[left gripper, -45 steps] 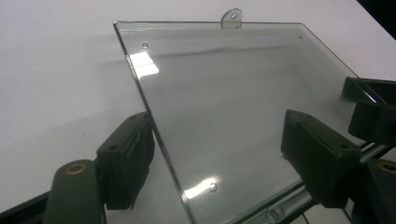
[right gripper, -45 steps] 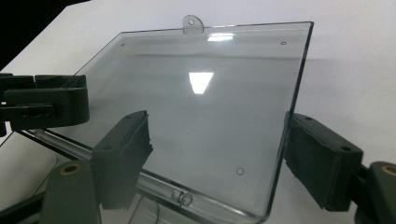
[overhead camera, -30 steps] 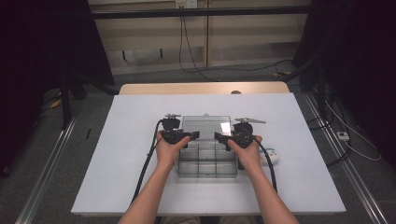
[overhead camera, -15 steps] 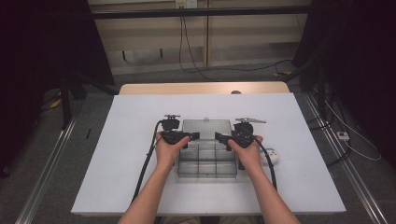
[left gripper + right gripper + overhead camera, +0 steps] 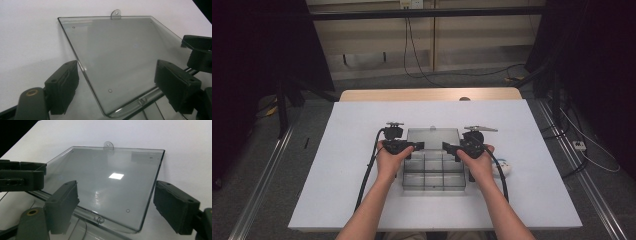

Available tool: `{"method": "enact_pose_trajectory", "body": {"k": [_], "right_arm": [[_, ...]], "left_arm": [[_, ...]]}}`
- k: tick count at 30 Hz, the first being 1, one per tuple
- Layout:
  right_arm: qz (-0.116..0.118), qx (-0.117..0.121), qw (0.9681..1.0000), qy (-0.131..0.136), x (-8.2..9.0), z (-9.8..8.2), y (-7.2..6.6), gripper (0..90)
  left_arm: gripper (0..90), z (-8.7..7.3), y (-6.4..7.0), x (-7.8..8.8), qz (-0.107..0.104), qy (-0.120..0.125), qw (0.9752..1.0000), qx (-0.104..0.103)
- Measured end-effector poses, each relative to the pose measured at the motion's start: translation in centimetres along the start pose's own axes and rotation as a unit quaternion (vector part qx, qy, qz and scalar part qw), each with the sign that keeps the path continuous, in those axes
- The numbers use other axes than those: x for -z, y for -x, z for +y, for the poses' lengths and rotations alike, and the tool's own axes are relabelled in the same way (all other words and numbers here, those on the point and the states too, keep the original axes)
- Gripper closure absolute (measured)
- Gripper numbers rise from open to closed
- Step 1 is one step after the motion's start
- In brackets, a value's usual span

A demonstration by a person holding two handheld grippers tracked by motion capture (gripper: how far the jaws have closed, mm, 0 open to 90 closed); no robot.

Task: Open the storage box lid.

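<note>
A clear plastic compartment box [image 5: 432,175] lies in the middle of the white table. Its transparent lid [image 5: 433,135] is swung back flat on the table, hang tab at the far edge. My left gripper [image 5: 417,146] hovers over the box's left hinge corner and my right gripper [image 5: 446,147] over the right one, tips facing each other. In the left gripper view the lid [image 5: 117,55] spreads beyond my open left gripper [image 5: 116,70]. In the right gripper view the lid [image 5: 110,177] lies past my right gripper [image 5: 116,187], whose jaws have just been opening a little, gripping nothing.
A small white object [image 5: 504,169] rests on the table [image 5: 337,165] just right of the right hand. A wooden board [image 5: 427,94] borders the table's far edge. Cables trail from both grippers toward the near edge. Dark stands and floor cables surround the table.
</note>
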State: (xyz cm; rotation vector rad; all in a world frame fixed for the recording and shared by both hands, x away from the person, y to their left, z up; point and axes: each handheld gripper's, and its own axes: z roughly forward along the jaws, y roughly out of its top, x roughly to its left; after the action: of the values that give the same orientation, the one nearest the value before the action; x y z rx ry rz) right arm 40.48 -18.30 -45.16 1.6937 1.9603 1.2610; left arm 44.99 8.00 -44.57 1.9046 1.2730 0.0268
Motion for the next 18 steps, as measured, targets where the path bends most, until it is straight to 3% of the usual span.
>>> {"method": "enact_pose_trajectory", "body": {"k": [5, 9, 12, 18], "right_arm": [[0.003, 0.02, 0.9996, 0.017, 1.7, 0.5, -0.1, 17.5], [0.002, 0.054, 0.9982, 0.025, 3.7, 0.8, -0.1, 16.2], [0.014, 0.058, 0.9974, 0.039, 5.4, 0.8, 0.2, 16.1], [-0.006, 0.098, 0.9944, 0.041, 8.3, -0.2, 0.8, 14.6]], "left_arm": [[17.8, 0.2, 0.2, 1.1, 0.002, 0.009, 0.9998, -0.018], [16.5, 0.2, 0.5, 2.6, 0.0, 0.022, 0.9991, -0.035], [14.7, -0.1, 0.6, 3.6, -0.003, 0.034, 0.9984, -0.045], [13.3, -1.1, 0.4, 5.6, -0.002, 0.051, 0.9964, -0.067]]}}
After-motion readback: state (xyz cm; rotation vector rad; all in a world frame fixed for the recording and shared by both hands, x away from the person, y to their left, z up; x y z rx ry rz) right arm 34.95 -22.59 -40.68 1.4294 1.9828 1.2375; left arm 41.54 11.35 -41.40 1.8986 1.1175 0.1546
